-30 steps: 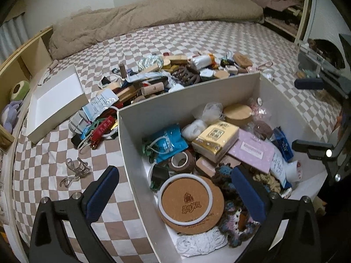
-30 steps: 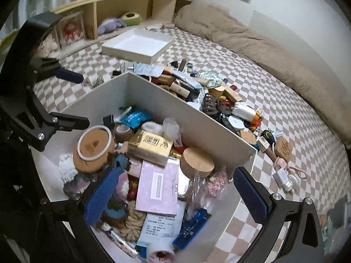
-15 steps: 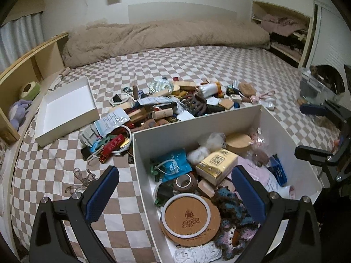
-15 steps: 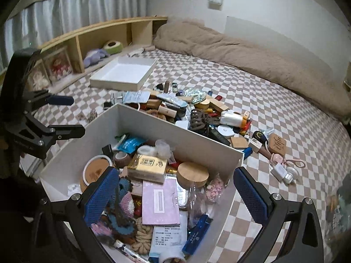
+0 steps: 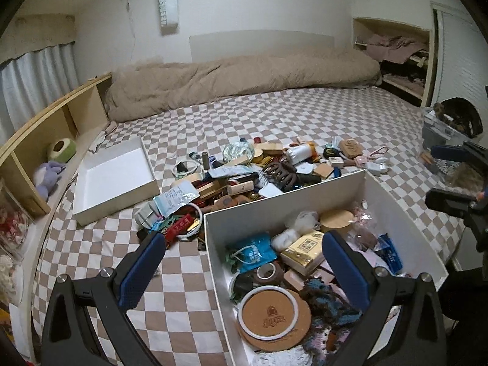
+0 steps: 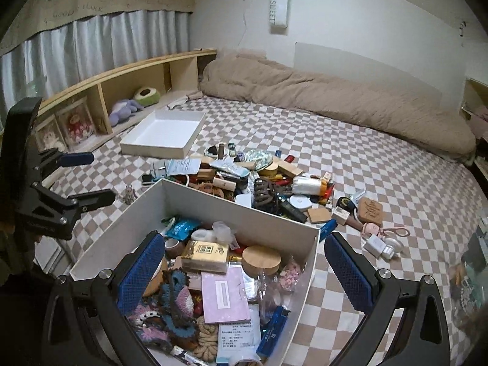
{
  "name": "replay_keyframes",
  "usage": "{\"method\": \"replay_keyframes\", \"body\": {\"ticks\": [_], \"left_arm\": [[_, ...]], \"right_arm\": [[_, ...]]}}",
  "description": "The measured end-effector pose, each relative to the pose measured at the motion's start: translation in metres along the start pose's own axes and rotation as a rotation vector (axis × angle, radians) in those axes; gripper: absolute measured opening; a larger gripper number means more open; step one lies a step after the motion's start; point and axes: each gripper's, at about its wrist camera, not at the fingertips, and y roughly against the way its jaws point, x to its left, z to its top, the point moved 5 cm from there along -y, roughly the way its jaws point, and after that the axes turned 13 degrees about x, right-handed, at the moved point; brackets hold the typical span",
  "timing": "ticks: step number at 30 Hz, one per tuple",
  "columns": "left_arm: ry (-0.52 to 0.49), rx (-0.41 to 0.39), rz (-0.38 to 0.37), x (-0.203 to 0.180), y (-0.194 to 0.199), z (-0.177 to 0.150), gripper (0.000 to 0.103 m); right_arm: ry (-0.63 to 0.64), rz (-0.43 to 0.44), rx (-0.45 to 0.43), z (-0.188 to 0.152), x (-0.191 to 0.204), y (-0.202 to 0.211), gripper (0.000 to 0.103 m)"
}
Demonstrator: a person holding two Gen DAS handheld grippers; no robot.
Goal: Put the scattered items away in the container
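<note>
A white box (image 5: 283,204) (image 6: 195,201) stands on the checkered bed, filled with small things such as a cork coaster (image 5: 268,317), a gold carton (image 6: 206,254) and a pink card (image 6: 224,297). Behind its far wall lies a pile of scattered items (image 5: 259,170) (image 6: 262,180), among them a brown hair claw (image 5: 279,172). My left gripper (image 5: 244,270) (image 6: 88,178) hovers open over the box's left wall, empty. My right gripper (image 6: 244,273) (image 5: 448,177) hangs open above the box's right part, also empty.
A shallow white lid (image 5: 116,174) (image 6: 164,134) lies left of the pile. A wooden shelf (image 5: 55,140) with plush toys runs along the left side. A beige duvet (image 5: 244,76) lies at the head of the bed. Pink gadgets (image 6: 378,238) sit right of the box.
Both grippers have pulled back and up from the box, so the box looks smaller and more of the room shows. Both stay open and empty; the items have not moved.
</note>
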Motion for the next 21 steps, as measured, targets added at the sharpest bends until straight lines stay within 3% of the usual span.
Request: {"method": "replay_keyframes", "body": {"ticks": [21], "left_arm": [[0.041,-0.1,-0.013,-0.002,0.049,0.0,0.103]], "right_arm": [[-0.078,-0.025,-0.095,-0.01,-0.009,0.047,0.103]]}}
